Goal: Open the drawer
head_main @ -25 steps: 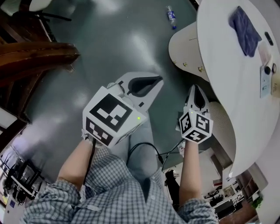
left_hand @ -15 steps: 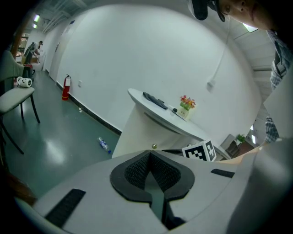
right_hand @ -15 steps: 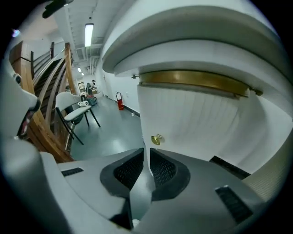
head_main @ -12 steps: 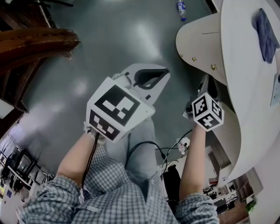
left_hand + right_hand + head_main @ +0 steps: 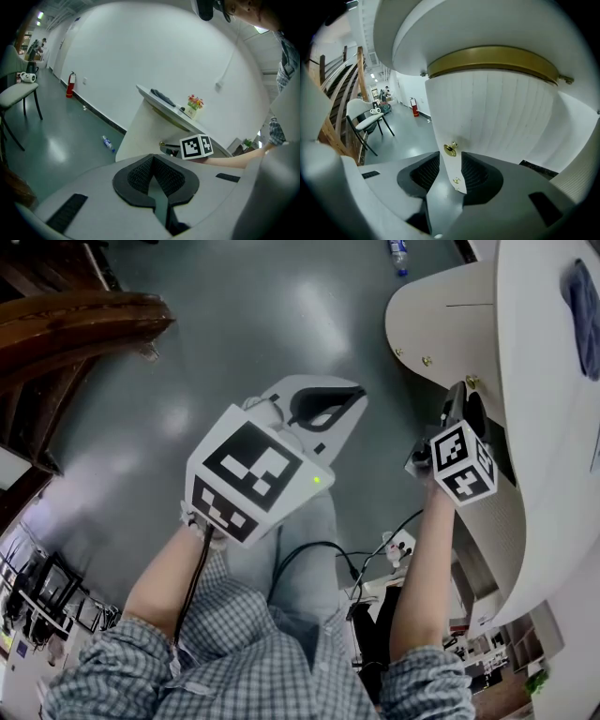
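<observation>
Drawer knob (image 5: 450,150) juts level from pedestal (image 5: 497,112); second knob (image 5: 456,180) directly below.

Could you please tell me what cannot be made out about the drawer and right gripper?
Right gripper view: no clear drawer outline shows on the curved white front around the brass knob.
Right gripper: jaws just opened; whether the front's edge stands between them or beyond is unclear.
Blue cloth: cut off by the head view's right edge.

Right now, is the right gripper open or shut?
Open. The right gripper has just been opening; its jaws stand apart, the white cabinet edge between them.
</observation>
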